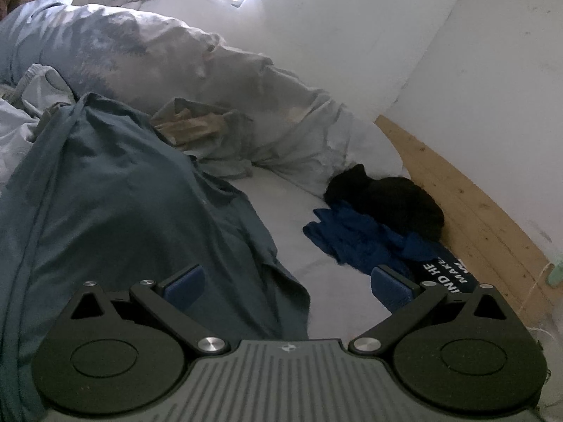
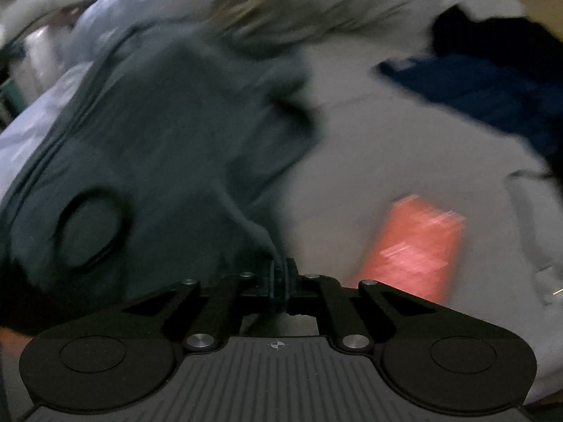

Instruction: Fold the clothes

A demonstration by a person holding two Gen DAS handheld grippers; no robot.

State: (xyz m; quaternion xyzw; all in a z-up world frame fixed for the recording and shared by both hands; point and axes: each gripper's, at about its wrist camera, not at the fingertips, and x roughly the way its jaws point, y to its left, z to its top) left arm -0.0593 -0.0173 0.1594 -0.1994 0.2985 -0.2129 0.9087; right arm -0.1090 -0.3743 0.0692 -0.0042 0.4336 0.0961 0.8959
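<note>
A slate-blue garment (image 1: 116,190) lies spread over the left half of the bed, rumpled at its right edge. My left gripper (image 1: 286,286) hovers open just above its lower right part, nothing between its blue pads (image 1: 184,286). The right wrist view is blurred by motion. There the same garment (image 2: 169,133) fills the left side, and my right gripper (image 2: 280,274) is shut on a pinched corner of it, the cloth pulled into a taut ridge toward the jaws. The left gripper's black housing (image 2: 88,228) shows over the cloth.
A bright blue garment (image 1: 362,239) and a black one (image 1: 387,200) lie heaped at the bed's right edge, beside a wooden frame (image 1: 468,204) and white wall. A crumpled duvet (image 1: 176,56) and beige cloth (image 1: 197,126) fill the far side. A blurred red object (image 2: 415,242) lies on the sheet.
</note>
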